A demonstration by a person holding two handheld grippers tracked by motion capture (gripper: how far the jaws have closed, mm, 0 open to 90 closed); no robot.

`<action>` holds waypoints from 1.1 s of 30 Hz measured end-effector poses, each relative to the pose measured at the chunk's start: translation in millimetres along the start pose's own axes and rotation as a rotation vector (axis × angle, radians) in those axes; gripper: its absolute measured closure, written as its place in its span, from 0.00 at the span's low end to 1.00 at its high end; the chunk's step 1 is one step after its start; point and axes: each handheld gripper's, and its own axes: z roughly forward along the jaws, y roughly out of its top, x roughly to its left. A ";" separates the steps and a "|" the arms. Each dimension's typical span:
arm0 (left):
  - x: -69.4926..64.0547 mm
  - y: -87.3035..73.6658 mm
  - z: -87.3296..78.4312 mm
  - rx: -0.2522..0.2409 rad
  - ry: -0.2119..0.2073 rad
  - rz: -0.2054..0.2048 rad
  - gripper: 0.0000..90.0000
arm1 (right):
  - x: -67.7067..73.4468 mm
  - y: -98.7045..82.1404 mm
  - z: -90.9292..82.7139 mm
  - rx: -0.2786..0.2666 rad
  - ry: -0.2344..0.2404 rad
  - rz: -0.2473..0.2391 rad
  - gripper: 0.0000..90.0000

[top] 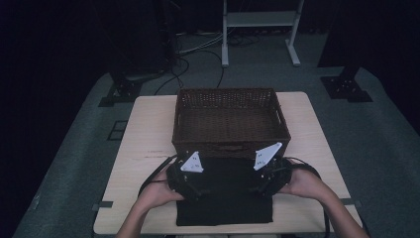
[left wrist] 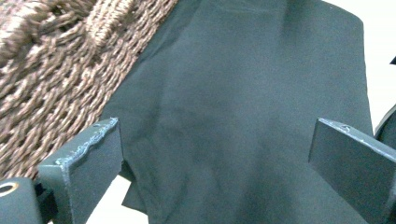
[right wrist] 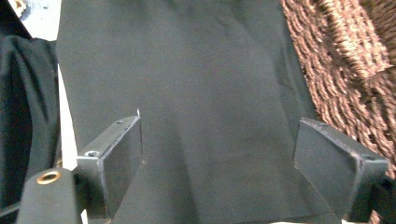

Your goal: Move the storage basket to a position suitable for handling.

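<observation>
A folded black cloth point(top: 225, 196) lies flat on the table's near side, just in front of a brown wicker basket point(top: 230, 119). My left gripper point(top: 190, 179) hovers over the cloth's left part and my right gripper point(top: 267, 176) over its right part, both pointing inward. In the left gripper view the black cloth point(left wrist: 243, 107) spreads between wide-apart jaws, with the basket wall point(left wrist: 56, 79) at the left. In the right gripper view the cloth point(right wrist: 187, 93) lies between wide-apart jaws and the basket wall point(right wrist: 336, 70) is at the right. Both grippers are open and hold nothing.
The light wooden table point(top: 143, 144) has bare surface left and right of the basket. A white metal frame point(top: 260, 29) and cables lie on the grey floor beyond. Dark stands rise at both far corners.
</observation>
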 end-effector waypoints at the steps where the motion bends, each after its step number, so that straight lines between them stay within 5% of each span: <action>1: 0.1 0.6 1.8 0.008 -0.006 0.003 0.03 | 0.0 0.0 0.0 0.000 0.000 0.000 0.17; 18: -0.6 9.5 35.7 0.093 -0.099 0.021 0.03 | -0.5 3.5 36.5 0.100 0.064 -0.014 0.17; 27: 2.9 7.5 56.4 0.182 -0.131 0.027 0.04 | -2.8 -5.9 56.4 0.172 0.068 -0.005 0.17; 33: 6.2 1.9 64.3 0.204 -0.167 0.000 0.05 | -4.4 -12.2 62.6 0.184 0.075 0.007 0.16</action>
